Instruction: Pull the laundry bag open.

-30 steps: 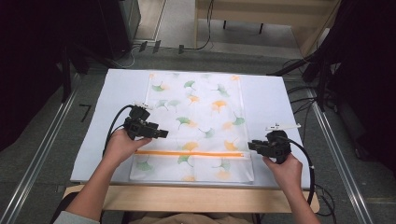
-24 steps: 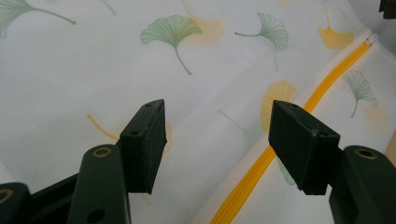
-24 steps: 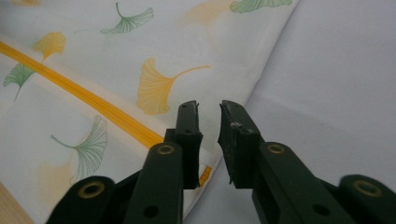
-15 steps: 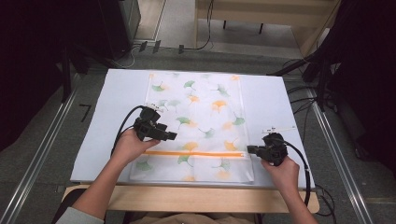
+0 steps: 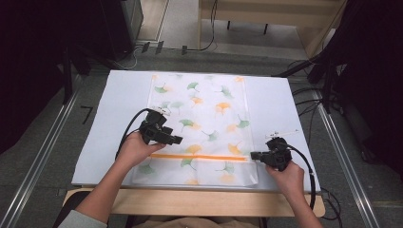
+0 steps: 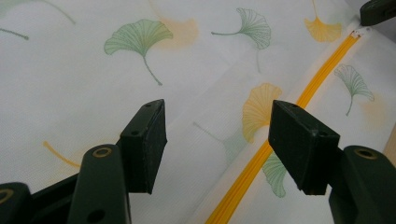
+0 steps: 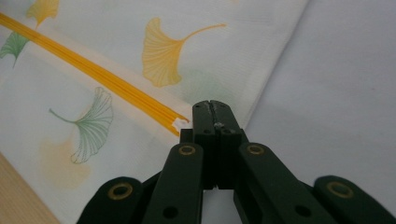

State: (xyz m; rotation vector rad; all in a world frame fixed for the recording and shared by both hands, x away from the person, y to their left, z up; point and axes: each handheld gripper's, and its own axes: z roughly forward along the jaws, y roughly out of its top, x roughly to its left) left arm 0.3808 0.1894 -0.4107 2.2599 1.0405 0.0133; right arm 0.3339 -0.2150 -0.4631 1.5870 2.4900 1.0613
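Note:
A white fabric bag [image 5: 209,114] printed with green and orange ginkgo leaves lies flat on the table. An orange zipper [image 5: 199,156] runs across it near the front. My left gripper [image 5: 179,140] hovers open over the bag's left part, just behind the zipper [image 6: 280,135]; nothing sits between its jaws [image 6: 219,140]. My right gripper [image 5: 252,155] is at the zipper's right end [image 7: 175,123], jaws shut [image 7: 211,105] on the bag's edge there. Its tip [image 6: 376,11] shows far off in the left gripper view.
The bag rests on a white mat [image 5: 119,104] covering the table, with a wooden front edge [image 5: 214,202]. Cables [image 5: 309,166] trail from both grippers. Metal rails [image 5: 43,156] flank the table, and dark equipment stands at both sides.
My left gripper has moved a little to the right, farther over the bag. My right gripper has stayed at the zipper's right end, shut.

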